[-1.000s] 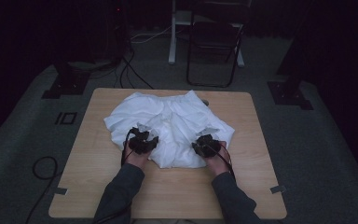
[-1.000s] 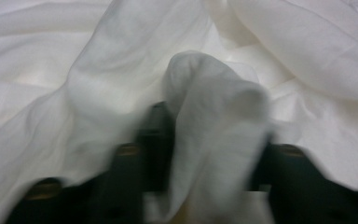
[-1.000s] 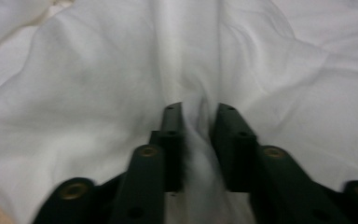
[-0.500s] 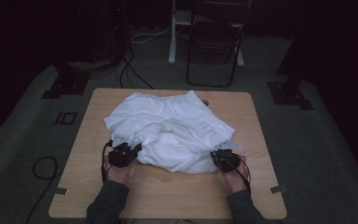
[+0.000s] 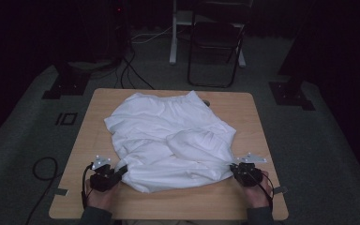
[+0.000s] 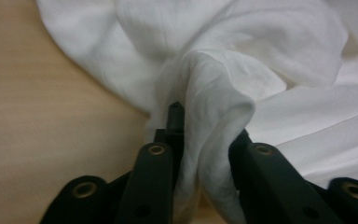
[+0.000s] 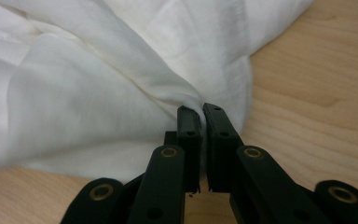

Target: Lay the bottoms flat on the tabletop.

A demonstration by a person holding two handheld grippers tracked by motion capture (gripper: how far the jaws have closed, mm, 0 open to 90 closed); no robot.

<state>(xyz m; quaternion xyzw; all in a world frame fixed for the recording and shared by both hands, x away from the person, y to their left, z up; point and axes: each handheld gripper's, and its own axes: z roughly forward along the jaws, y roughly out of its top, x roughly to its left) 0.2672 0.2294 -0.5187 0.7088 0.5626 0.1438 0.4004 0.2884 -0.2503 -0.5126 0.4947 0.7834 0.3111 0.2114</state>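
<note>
At the near edge of the tabletop the person's two hands come in from below, each with a gripper. The left gripper sits close to the near left corner, its fingers clamped on a bunched fold of the white cloth; in the left gripper view the fold rises thick between them and spills over the right finger. These fingers have just been opening a little, yet the fabric stays pinched between them. The right gripper lies toward the near right corner, close to the right edge, its fingers pressed almost together on a thin hemmed edge of the cloth, with bare wood to the right of them in the right gripper view. They too have just eased a touch, the hem remaining gripped.

Between the two grippers the near edge of the cloth runs as a rolled band along the tabletop. Beyond it the cloth lies rumpled across the middle, with a raised lump right of centre, and reaches almost to the far edge.

On the floor past the tabletop stands a dark chair, and cables trail to its left
</note>
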